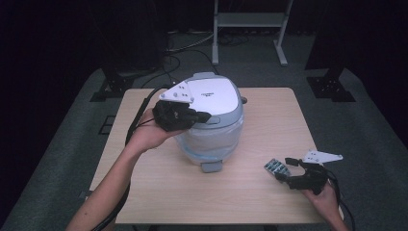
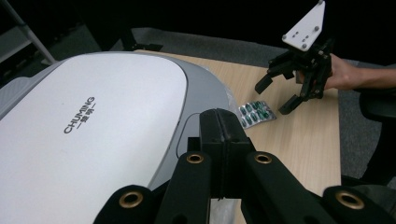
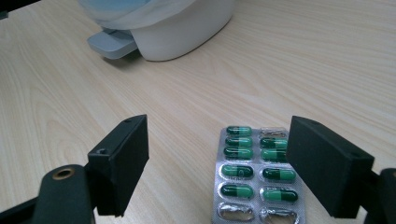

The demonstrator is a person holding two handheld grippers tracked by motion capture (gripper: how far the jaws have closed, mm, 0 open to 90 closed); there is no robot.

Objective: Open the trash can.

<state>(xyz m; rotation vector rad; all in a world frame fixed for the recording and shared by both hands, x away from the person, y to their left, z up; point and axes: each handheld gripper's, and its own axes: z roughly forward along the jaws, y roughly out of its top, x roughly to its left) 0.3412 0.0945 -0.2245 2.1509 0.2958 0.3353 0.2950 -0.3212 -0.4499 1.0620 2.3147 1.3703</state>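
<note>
**Mo:** Tongs check, what were the 2 of them up to?

**Jay:** Left tongs (image 1: 204, 116) were clenched tight, both jaws pressed flat together with nothing between them. They sat right at the front edge of the rice cooker (image 1: 214, 120) lid, about where the latch button is. From the left gripper view the tips (image 2: 223, 122) were over the grey rim of the lid; couldn't tell if they actually touched it.

**Mo:** And the right one?

**Jay:** Right tongs (image 1: 285, 169) were released, jaws spread wide, near the right front corner of the counter (image 1: 159, 187). The blister pack (image 1: 276, 167) of green capsules lay flat on the wood just in front of them. In the right gripper view the pack (image 3: 256, 175) sat between the 2 jaws, closer to the right-hand one, and no pad was pressing on it.

**Mo:** Full pack?

**Jay:** Nope, 2 columns of capsules, and a few pockets looked empty, including the 2 nearest the camera.

**Mo:** Cooker open?

**Jay:** Lid was down. White top with a brand name printed on it, grey surround, and a small grey tab stuck out at the base toward the person. It stood around the middle of the counter, well apart from the pack.
</note>
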